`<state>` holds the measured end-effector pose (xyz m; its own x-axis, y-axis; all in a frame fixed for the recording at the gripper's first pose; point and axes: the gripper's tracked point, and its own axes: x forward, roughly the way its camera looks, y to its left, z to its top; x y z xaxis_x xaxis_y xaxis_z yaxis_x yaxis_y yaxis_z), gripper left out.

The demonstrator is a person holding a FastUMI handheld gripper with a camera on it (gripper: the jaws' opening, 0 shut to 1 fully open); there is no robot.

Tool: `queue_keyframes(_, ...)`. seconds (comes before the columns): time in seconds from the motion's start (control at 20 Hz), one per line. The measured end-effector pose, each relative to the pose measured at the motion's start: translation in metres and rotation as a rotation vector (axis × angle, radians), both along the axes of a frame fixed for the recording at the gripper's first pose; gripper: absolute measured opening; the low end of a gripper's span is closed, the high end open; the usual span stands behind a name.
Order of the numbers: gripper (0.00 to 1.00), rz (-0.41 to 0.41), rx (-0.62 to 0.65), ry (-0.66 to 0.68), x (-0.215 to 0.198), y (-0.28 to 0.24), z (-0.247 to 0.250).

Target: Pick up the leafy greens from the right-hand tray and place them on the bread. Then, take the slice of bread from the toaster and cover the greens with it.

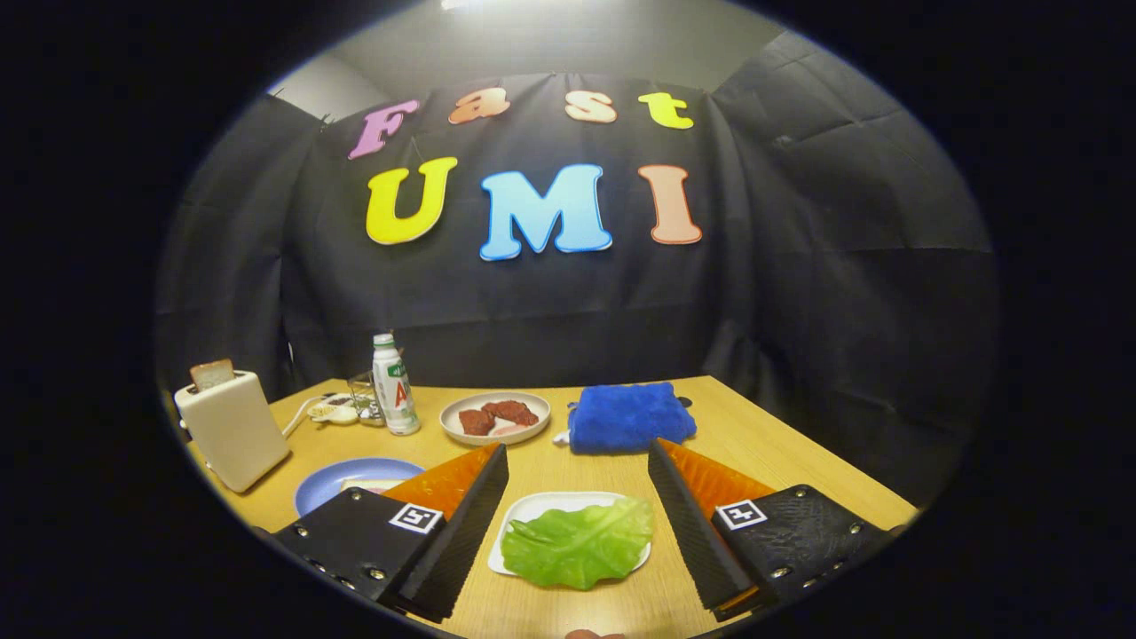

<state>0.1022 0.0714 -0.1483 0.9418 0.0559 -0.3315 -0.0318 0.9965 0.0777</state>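
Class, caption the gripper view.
Open claw poised over lettuce leaf on white tray, toaster holding bread beyond.

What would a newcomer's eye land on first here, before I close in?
The bright green lettuce leaf on its white tray, lying between the open fingers of the gripper. Beyond them sit a blue cloth and a plate of meat. Off to the left stands the white toaster with a bread slice sticking up.
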Motion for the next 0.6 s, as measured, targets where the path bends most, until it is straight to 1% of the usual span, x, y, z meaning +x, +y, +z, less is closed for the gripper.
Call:
queue_keyframes(0.35,0.97,0.036,-0.071,0.253,0.012,0.007,-0.076)
queue_keyframes(0.6,0.97,0.047,-0.116,0.340,0.010,0.005,-0.103)
